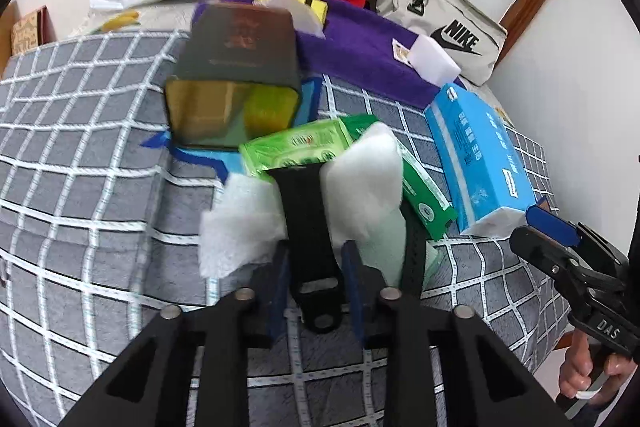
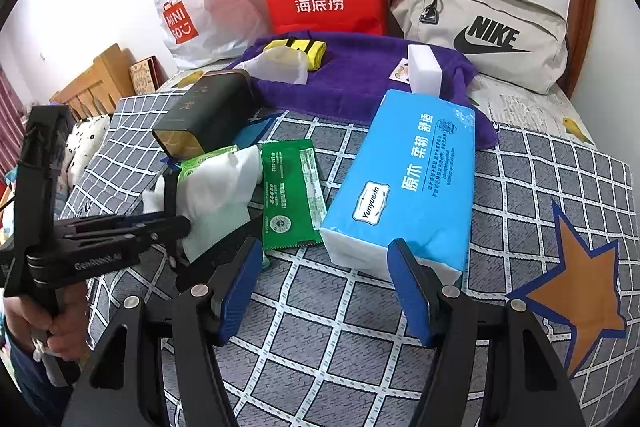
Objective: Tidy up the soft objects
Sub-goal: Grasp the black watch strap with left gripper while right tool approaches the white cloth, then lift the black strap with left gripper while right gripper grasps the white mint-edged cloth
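A: Left gripper [image 1: 316, 287] pinched narrow on a black strap [image 1: 306, 223], white tissue sheets [image 1: 360, 187] bunched either side of the blue pads [image 1: 354, 291]. Held just above the checked blanket [image 1: 80, 147], right over the light green tissue pack [image 1: 296, 145].

B: Right gripper [image 2: 328, 287]?

A: Spread wide, holding nothing. Pads [image 2: 410, 287] either side of the near end of the blue Yunyuexin tissue pack [image 2: 404, 179], not touching yet.

B: Advice for the left?

A: Keep the pinch firm, probably. Strap thin, tissue loose, likely to slip or tear if dragged. Lift clear of the dark green wet-wipe sachet [image 2: 290, 199] before moving sideways. Avoid the tipped black tin [image 1: 236, 79] behind it.

B: Drop spot?

A: Cannot tell. Purple towel [image 2: 360, 75] at the back already carrying a white sponge block [image 2: 424, 71] and a yellow item [image 2: 298, 51]; plausible grouping there.

B: Blue pack?

A: Close across the short end, squarely, gently. Soft pack, likely to buckle under a hard squeeze.
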Available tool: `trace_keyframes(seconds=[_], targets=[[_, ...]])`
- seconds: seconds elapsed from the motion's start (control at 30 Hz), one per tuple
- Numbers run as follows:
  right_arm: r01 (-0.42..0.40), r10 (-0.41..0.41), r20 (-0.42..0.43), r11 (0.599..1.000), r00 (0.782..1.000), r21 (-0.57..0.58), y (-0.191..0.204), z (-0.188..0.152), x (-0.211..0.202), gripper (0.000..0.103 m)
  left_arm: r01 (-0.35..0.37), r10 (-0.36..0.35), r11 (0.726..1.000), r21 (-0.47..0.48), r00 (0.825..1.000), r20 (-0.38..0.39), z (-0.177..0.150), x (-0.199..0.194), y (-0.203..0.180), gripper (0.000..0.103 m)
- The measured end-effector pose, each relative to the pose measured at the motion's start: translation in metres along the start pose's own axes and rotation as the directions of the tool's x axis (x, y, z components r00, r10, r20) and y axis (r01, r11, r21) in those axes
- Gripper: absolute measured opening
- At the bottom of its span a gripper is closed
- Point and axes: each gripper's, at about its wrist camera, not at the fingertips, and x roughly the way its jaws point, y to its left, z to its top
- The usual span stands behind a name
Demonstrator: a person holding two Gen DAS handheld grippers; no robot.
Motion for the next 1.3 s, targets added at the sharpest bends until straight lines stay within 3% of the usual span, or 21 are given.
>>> trace_keyframes(seconds=[0.1,0.37,0.83,1.03,1.3], targets=[[-0.004,0.004,-0.001,1.0,1.0,0.007,-0.001,-0.001,0.0,0.064,-0.057,0.056,0.998,0.019,0.998,0.03,0.001,-0.011,0.005,0.023],[-0.004,0.004,-0.001,1.0,1.0,-0.012,0.006,0.0,0.002,0.068,-0.034,0.034,0.999,-0.009,0.999,-0.014,0.0,0.002,0.018,0.024],[-0.039,0.04,0.023,0.997,0.999,-0.062,0.032,0.009,-0.003,0.068,-0.05,0.049,0.999,0.006,0.997,0.067,0.008,-0.028,0.035,0.023],[-0.101,0.1,-0.015,0.991,0.995,-0.088,0.054,0.012,0.018,0.068,-0.06,0.06,0.998,-0.004,0.995,0.077,0.009,-0.032,0.043,0.023],[-0.107,0.099,-0.073,0.988,0.992,-0.108,0.067,0.024,0.055,0.068,-0.04,0.043,0.998,-0.046,0.996,0.083,0.01,-0.036,0.058,0.023]])
